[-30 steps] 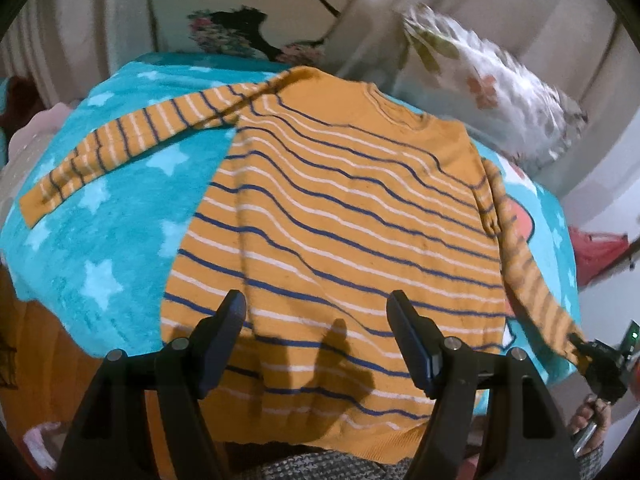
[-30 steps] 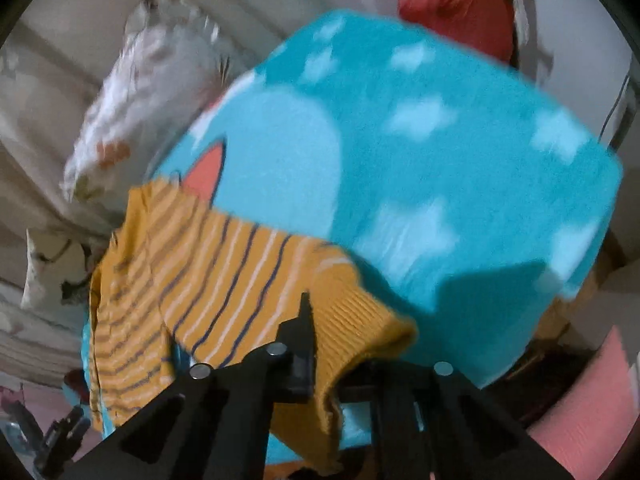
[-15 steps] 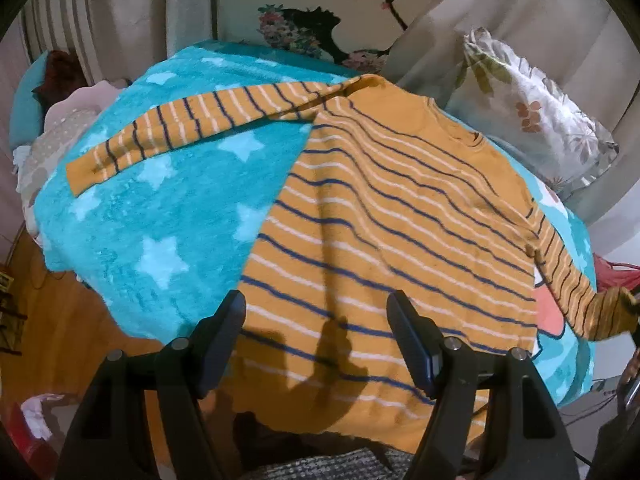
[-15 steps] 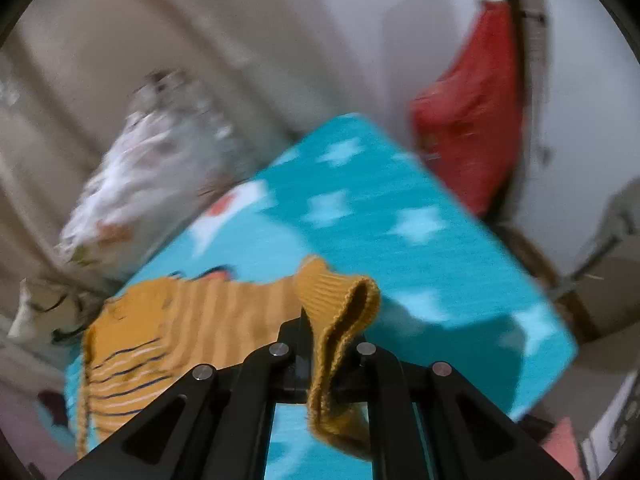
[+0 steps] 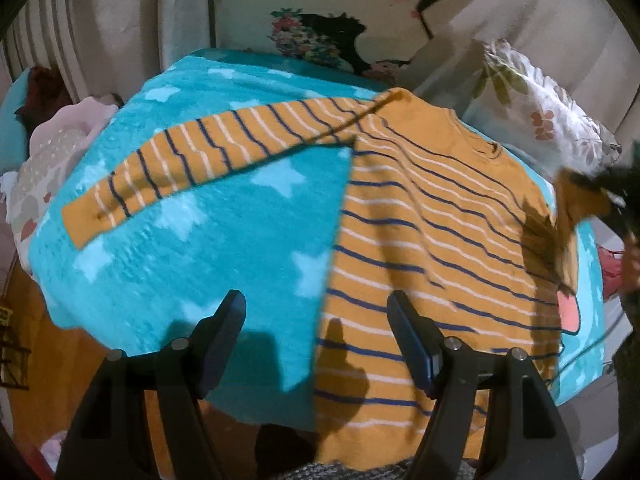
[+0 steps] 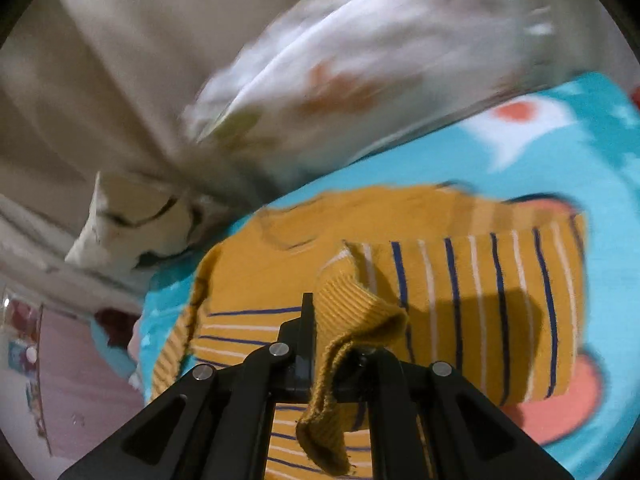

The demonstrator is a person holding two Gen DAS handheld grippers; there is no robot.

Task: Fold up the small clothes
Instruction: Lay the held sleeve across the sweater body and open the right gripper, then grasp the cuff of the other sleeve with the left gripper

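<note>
The striped orange sweater (image 5: 432,216) lies flat with its back up on the star-patterned turquoise blanket (image 5: 200,240), and the right gripper (image 6: 340,320) is pressed together on the ribbed cuff (image 6: 356,304) of 1 sleeve, holding it doubled above the body, I judge in order to lay that sleeve across the chest as the first fold. The other sleeve (image 5: 208,160) is stretched out to the far side with free blanket all around it, while the left gripper (image 5: 316,316) hangs spread and empty over the hem near the front edge of the blanket; the pillows (image 5: 540,120) stand close behind the collar, so the open room for moving is mostly toward that stretched sleeve
</note>
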